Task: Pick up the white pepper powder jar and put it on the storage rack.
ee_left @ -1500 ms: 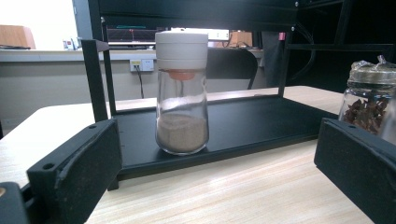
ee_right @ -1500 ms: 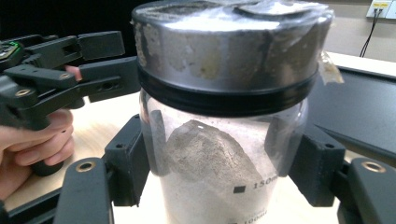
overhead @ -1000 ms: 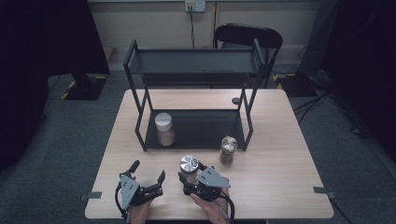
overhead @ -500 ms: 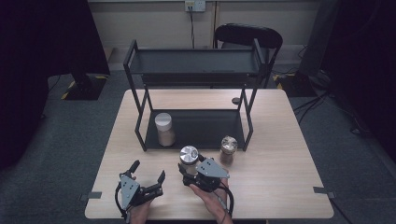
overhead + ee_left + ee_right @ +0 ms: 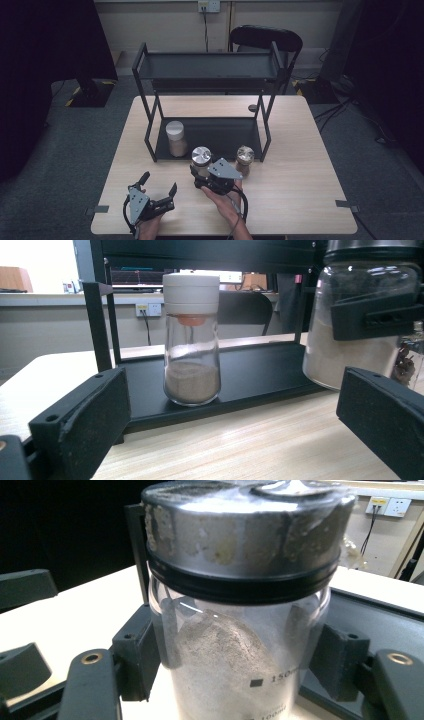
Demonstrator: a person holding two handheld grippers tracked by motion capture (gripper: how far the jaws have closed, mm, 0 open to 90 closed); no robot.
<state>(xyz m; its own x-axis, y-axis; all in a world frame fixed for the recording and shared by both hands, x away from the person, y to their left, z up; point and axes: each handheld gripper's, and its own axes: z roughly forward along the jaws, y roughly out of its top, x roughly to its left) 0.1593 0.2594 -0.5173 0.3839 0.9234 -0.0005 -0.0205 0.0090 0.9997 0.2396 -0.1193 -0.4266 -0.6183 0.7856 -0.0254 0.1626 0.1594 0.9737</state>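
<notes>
Gripping the metal-lidded jar (image 5: 240, 630) between my right gripper (image 5: 202, 176) pads, I have it clamped at the glass body, one pad on each side, just below the black band under the lid. From the high view the jar sits in front of the black rack (image 5: 207, 75), just off the front edge of its lower shelf (image 5: 220, 131), near the middle of the table (image 5: 300, 200). My right gripper view adds what that view cannot give: pale grey powder heaped inside, printed volume marks low on the glass, and patchy residue on the lid's rim. My left gripper view catches the same jar at its right edge, with a pad pressed on the glass.

My left gripper (image 5: 157, 189) rests near the table's front edge with its jaws wide and nothing between them. Straight ahead of it, the white-capped shaker (image 5: 191, 340) stands upright on the lower shelf, at its left end, brownish powder in the bottom. A small dark-filled jar (image 5: 245, 159) stands just right of the one I hold, by the rack's front right post, so that side is tight. Bare tabletop lies open to the right and along the front.
</notes>
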